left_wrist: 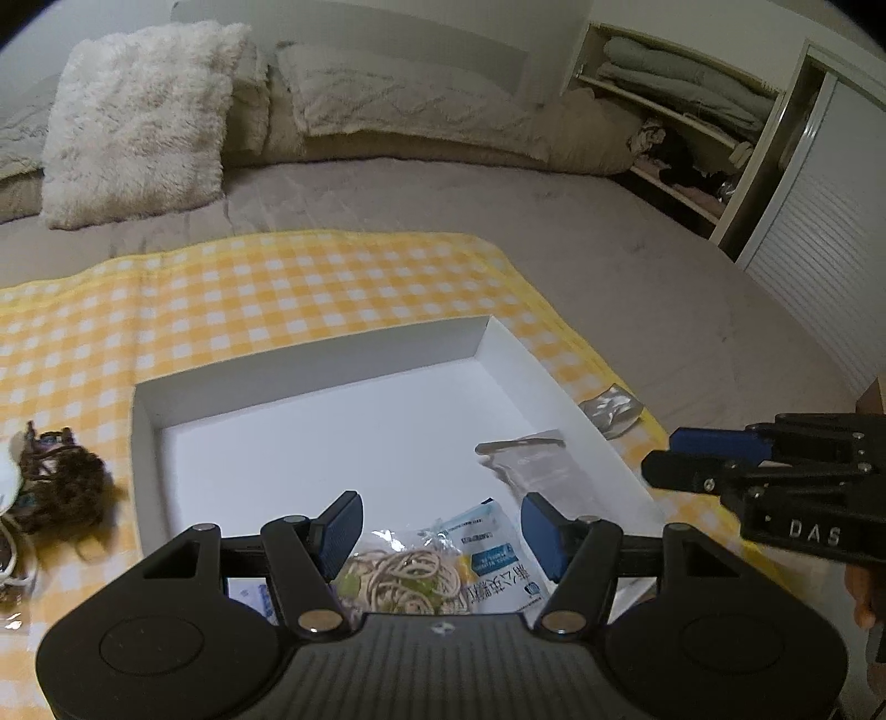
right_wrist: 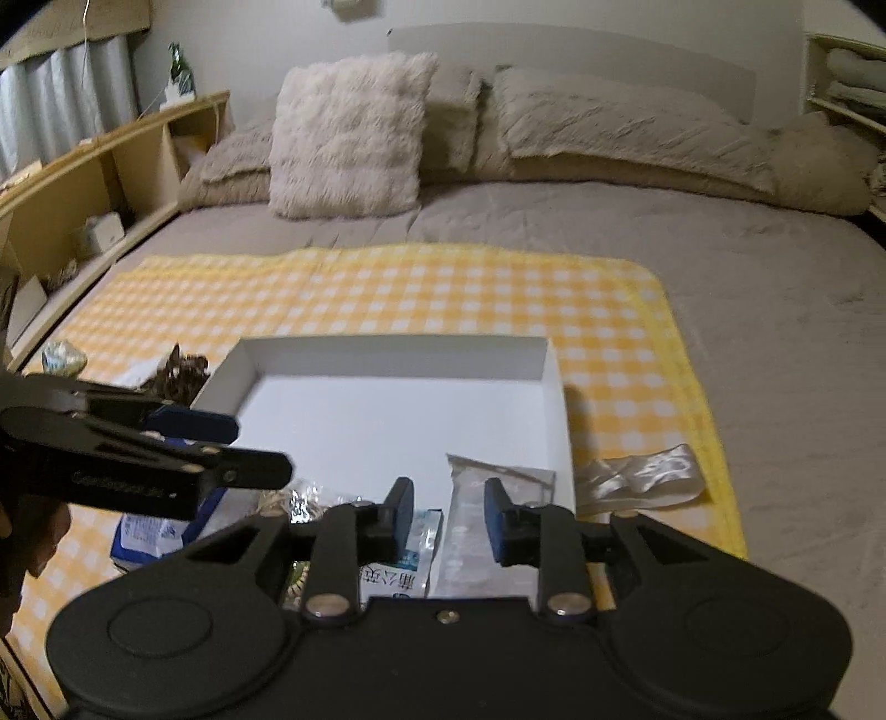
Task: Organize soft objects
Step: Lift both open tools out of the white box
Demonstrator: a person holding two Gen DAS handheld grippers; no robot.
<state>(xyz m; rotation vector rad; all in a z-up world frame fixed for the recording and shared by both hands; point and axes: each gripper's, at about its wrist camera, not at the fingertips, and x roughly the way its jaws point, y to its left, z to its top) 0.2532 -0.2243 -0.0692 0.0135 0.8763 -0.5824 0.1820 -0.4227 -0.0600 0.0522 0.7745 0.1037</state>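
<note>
Open left gripper (left_wrist: 440, 531), crinkly packets (left_wrist: 487, 559), white box (left_wrist: 310, 376)

Rubber-band bag (left_wrist: 407, 579), perhaps, in white box (left_wrist: 310, 382)

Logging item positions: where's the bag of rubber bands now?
The bag of rubber bands lies at the white box's near edge, under the open left gripper, beside a blue-printed packet.

A wide bed (right_wrist: 720, 288) with a grey-brown cover fills the room, pillows (right_wrist: 609, 122) and a shaggy pale cushion (right_wrist: 349, 138) against its headboard (right_wrist: 554, 50). A wooden shelf unit (right_wrist: 83, 188) flanks one side under a curtained window (right_wrist: 61, 94); open shelves (left_wrist: 681, 105) of folded bedding and a slatted white door (left_wrist: 825, 221) stand opposite. Light is dim.
</note>
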